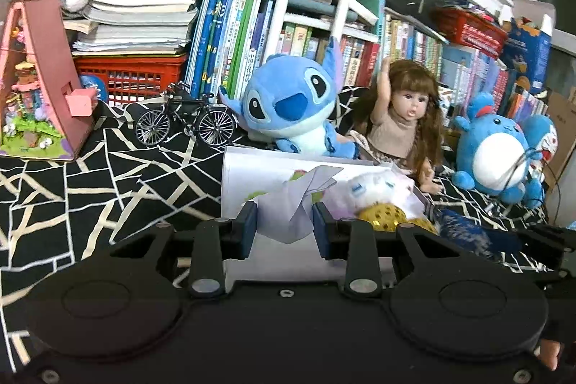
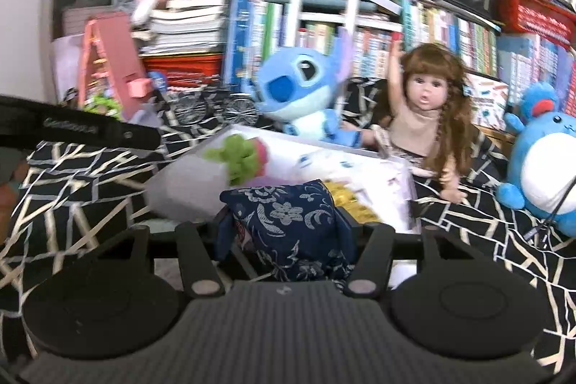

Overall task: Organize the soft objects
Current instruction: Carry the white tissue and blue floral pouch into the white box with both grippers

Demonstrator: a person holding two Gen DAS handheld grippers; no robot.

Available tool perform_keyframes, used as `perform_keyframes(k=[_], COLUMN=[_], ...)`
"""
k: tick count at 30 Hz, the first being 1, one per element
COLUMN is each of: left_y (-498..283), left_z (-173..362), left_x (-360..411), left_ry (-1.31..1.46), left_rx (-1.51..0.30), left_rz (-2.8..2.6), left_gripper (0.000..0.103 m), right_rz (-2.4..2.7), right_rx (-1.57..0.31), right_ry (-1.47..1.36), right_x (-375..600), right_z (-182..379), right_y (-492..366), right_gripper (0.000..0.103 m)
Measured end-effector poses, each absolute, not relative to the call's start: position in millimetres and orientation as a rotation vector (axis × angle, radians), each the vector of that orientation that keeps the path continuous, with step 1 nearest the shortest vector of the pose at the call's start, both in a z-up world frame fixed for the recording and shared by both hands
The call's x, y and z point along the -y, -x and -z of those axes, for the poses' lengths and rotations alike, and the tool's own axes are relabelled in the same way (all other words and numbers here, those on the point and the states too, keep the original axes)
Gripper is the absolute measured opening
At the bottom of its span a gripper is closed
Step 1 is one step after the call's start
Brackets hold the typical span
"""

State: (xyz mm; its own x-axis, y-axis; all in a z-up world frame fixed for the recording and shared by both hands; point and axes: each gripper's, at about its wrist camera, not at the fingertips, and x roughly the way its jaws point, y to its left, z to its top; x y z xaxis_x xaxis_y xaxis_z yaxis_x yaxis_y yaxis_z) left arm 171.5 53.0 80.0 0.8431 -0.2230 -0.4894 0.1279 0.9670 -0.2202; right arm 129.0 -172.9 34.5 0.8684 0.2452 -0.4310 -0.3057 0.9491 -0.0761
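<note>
Navy floral pouch [image 2: 288, 225] sits lower centre of the right wrist view, wedged between the jaws of your right gripper [image 2: 286, 233]. Looks like a stuffed fabric bag: light, squashy, bulges past the pads on both sides. Jaws are partly open around it w/ cloth pressed on each side, so I read it as held, but there's blur. Grip is through the belly, which is the right spot; a corner would prob just slip out.

Pale lilac cloth [image 1: 298, 204] is centre of the left wrist view, pinched in your left gripper [image 1: 284, 229], jaws at their narrowest. Thin, limp, no weight. It droops and folds over the pads, so expect it to trail and snag. Take it near the bunched middle, not a loose edge.

Both sit just in front of the white box [image 1: 237, 175], mid-frame. Inside: white plush [image 1: 378, 186], gold sequin item [image 1: 388, 216], green-and-pink plush [image 2: 241, 161]. All soft, nothing fragile. Sequins are slick, I'd guess, so squeeze the body.

Behind the box: blue Stitch plush [image 1: 288, 103], doll [image 1: 403, 125], round blue plush [image 1: 500, 153] at right. Doll looks hard-limbed, so grab the torso. Metal model bike [image 1: 187, 117] upper left of centre is spindly, so keep clear. Everything's on a black patterned cloth [image 1: 90, 175].
</note>
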Motion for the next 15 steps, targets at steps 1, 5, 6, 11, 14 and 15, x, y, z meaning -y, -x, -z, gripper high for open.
perform_keyframes(k=[1, 5, 6, 11, 14, 15], left_y=[-181, -215, -224, -266, -289, -296], left_z=[-81, -86, -87, -82, -74, -71], left_x=[-54, -52, -50, -44, -40, -39], left_ry=[0.187, 0.191, 0.186, 0.158, 0.152, 0.149], left_rx=[-0.547, -0.561, -0.571, -0.642, -0.677, -0.690], left_rz=[0.188, 0.171, 0.175, 0.155, 0.133, 0.129], left_gripper=[0.032, 0.032, 0.032, 0.032, 0.032, 0.032], right_rz=[-0.274, -0.230, -0.227, -0.179, -0.166, -0.163], right_rx=[-0.441, -0.492, -0.516, -0.634, -0.684, -0.699], right_ry=[0.129, 0.089, 0.079, -0.003, -0.061, -0.070], right_x=[177, 192, 195, 211, 219, 219], right_z=[-38, -49, -52, -61, -60, -58], right_y=[-137, -171, -181, -231, -253, -257], right_gripper=[0.061, 0.061, 0.061, 0.061, 0.061, 0.061])
